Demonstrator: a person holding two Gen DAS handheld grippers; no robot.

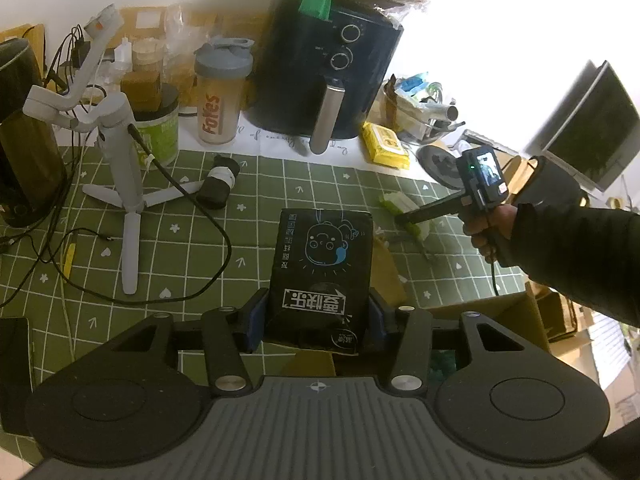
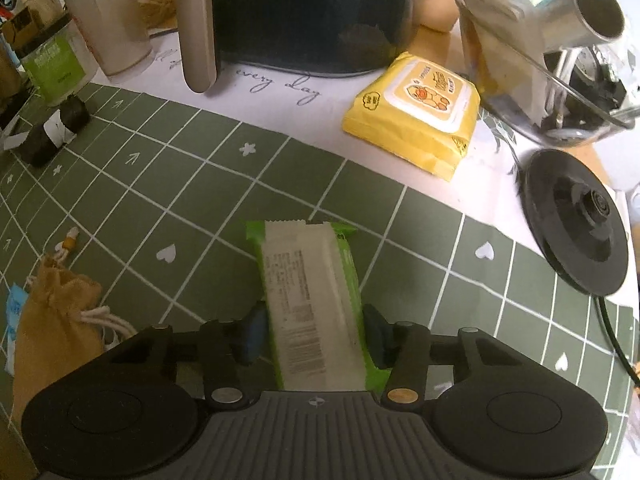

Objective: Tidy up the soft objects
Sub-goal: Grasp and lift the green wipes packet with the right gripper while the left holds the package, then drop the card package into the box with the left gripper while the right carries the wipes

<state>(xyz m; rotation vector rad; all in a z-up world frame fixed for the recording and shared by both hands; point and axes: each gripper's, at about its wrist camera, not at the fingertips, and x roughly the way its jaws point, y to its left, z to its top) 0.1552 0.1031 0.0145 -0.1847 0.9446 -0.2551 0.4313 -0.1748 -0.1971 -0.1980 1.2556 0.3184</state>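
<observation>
A black tissue pack (image 1: 320, 256) with white print and a cartoon face is held above the green grid mat (image 1: 192, 248), my left gripper (image 1: 318, 316) shut on its near end. In the right wrist view a green and white soft pack (image 2: 308, 280) lies on the mat (image 2: 200, 184), label side up. My right gripper (image 2: 316, 332) points down at it, and its blue pads touch both long sides. In the left wrist view a hand (image 1: 484, 228) holds that gripper over the pack (image 1: 394, 202).
Behind the mat are a yellow wipes pack (image 2: 416, 116), a dark air fryer (image 1: 320, 72), a shaker bottle (image 1: 220, 92) and a kettle base (image 2: 576, 224). On the mat: a mustard drawstring pouch (image 2: 52, 320), a black roll (image 1: 220, 184), a white tripod (image 1: 120, 160) with cables. A cardboard box (image 1: 492, 316) stands right.
</observation>
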